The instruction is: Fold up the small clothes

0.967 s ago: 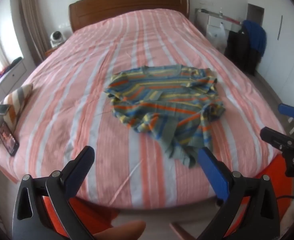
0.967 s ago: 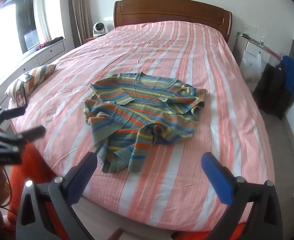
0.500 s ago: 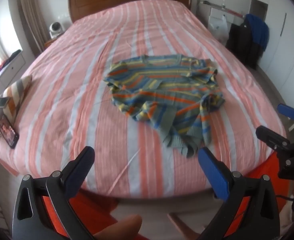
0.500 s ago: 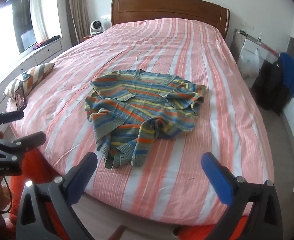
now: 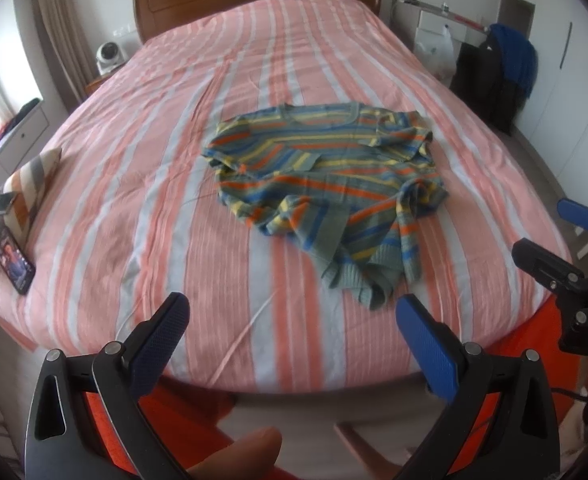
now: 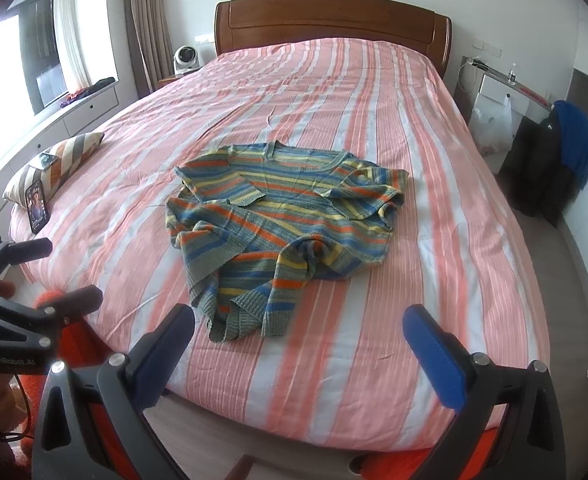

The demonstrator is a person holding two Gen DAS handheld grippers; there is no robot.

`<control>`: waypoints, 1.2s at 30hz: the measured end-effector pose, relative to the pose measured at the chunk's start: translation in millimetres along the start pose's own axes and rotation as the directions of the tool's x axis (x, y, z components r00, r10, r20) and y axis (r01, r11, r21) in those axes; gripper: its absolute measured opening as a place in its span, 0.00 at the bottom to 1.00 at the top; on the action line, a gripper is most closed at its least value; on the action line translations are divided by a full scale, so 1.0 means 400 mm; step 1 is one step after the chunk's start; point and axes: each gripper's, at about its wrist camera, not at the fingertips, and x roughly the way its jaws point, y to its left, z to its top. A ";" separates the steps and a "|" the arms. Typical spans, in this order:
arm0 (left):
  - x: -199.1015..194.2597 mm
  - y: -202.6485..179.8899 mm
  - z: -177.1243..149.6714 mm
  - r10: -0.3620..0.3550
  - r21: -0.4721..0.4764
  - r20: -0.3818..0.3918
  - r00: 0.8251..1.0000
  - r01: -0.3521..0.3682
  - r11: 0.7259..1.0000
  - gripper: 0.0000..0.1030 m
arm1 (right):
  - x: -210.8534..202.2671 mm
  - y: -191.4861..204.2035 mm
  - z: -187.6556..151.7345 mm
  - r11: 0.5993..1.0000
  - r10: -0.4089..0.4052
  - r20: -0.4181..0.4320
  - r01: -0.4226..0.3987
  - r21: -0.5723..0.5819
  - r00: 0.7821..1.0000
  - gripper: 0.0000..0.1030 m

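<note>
Each hand-held gripper – black frame, silver screws, textured blue pads

Bed surface lies open on all sides of the crumpled striped sweater, including the near edge. Only obstructions: a cushion and a phone at the left edge, well apart from the sweater.

Sweater: knit cloth, ribbed hems, matt, rumpled. Bed cover: woven striped cloth, matt, lightly creased. Headboard: polished wood, slight sheen. Left gripper and right gripper: matt black plastic arms, metal rivets, jaws faced with blue dimpled rubbery pads. Phone: glossy screen. Cushion: striped cloth.
</note>
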 end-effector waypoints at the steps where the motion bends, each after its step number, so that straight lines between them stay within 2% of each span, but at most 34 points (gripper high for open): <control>1: -0.002 -0.001 -0.002 0.003 0.000 0.002 1.000 -0.003 1.000 1.00 | 0.001 0.001 -0.001 1.000 -0.002 -0.001 0.002 -0.001 1.000 1.00; 17: 0.005 0.005 0.007 -0.005 -0.004 -0.017 1.000 0.005 1.000 1.00 | 0.017 -0.002 -0.001 1.000 0.000 -0.032 0.000 0.020 0.999 0.99; 36: 0.015 -0.002 0.006 -0.014 -0.006 -0.021 1.000 0.014 1.000 1.00 | 0.022 -0.012 0.001 0.999 -0.006 -0.026 0.007 0.034 1.000 0.99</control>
